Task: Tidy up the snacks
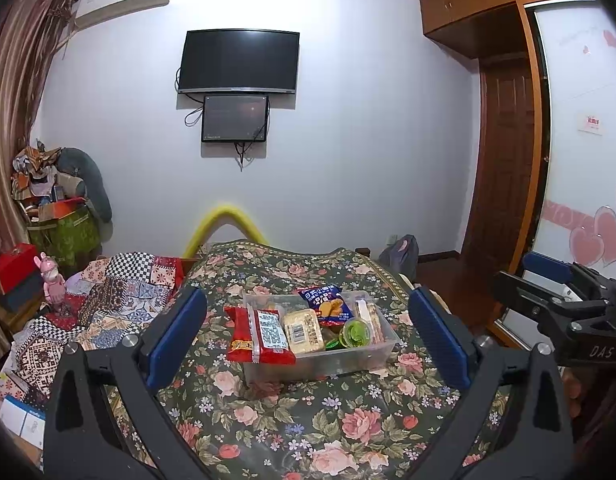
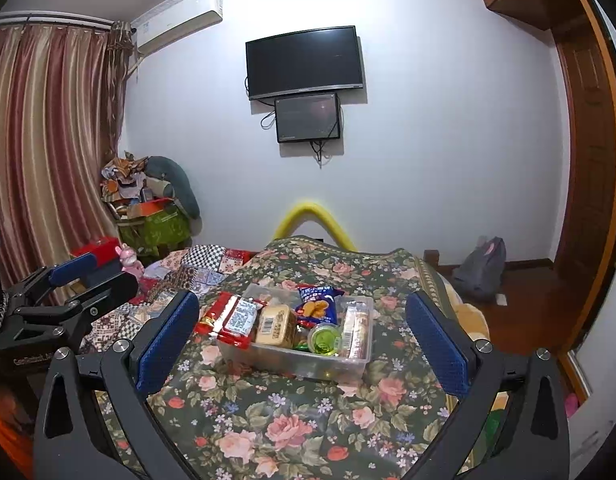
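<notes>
**Snacks look pretty much binned already**

Going left to right. The left hand-held gripper (image 1: 306, 334) is hovering back from the action with its blue fingers (image 1: 176, 332) spread wide and nothing between them. It's aimed straight at the clear bin (image 1: 320, 364), which sits in the middle of the floral bedspread (image 1: 292, 432).

Inside the bin, from the left: the red pack (image 1: 260, 336) is the odd one out, lying across the bin's left rim and poking past it rather than sitting down inside. Next to it is the yellow pack (image 1: 304, 330), lying flat-ish with its barcode up. Behind that the blue chips bag (image 1: 325, 305) stands propped up. Then the green jelly cup (image 1: 356, 332), tipped on its side, and along the right wall a long striped bar (image 1: 373, 320).

The right hand-held gripper (image 2: 302, 336) is the same story, fingers apart, holding nothing, well short of the bin.

My read: I can't spot any loose snacks on the bedspread around the bin in either view, so the gathering part seems done. What might be left is nudging that red pack fully in and maybe tidying the jumble. Otherwise it looks near finished.
</notes>
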Demonstrator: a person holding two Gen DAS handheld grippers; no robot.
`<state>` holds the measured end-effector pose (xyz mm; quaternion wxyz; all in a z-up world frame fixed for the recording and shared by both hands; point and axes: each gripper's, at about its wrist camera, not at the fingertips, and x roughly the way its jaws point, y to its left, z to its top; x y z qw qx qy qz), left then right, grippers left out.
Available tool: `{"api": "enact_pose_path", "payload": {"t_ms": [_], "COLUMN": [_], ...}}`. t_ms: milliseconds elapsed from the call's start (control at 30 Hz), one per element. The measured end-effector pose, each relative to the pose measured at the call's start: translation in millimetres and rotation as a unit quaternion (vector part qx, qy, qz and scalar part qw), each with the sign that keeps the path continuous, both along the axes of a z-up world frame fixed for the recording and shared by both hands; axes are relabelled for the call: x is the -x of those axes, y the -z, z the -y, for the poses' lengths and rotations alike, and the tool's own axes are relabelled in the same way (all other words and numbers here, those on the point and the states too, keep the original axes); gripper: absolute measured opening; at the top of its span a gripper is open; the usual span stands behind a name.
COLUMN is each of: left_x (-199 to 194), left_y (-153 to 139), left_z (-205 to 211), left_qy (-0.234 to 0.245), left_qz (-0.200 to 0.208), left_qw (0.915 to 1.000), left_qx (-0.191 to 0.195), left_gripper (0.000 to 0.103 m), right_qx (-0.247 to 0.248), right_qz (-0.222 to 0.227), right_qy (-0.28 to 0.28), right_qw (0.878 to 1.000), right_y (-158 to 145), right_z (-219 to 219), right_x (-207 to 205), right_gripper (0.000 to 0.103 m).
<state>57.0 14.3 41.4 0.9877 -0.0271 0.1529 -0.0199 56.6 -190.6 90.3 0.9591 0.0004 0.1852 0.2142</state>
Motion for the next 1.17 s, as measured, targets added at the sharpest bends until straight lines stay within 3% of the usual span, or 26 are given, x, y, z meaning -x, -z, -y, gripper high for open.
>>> {"api": "enact_pose_path", "payload": {"t_ms": [1167], "left_x": [-2.4], "left_y": [7.5], "left_z": [1.2], "left_qy": [0.015], "left_qz": [-0.013], "left_qw": [0.9998], "left_qx": [0.004], "left_gripper": [0.103], "right_qx": [0.001], "right_qz": [-0.001], "right_qy": [0.009], "right_qw": [1.000], "right_y": [3.3], "right_z": [-0.2], "right_x": [-3.6], "right_gripper": [0.103]}}
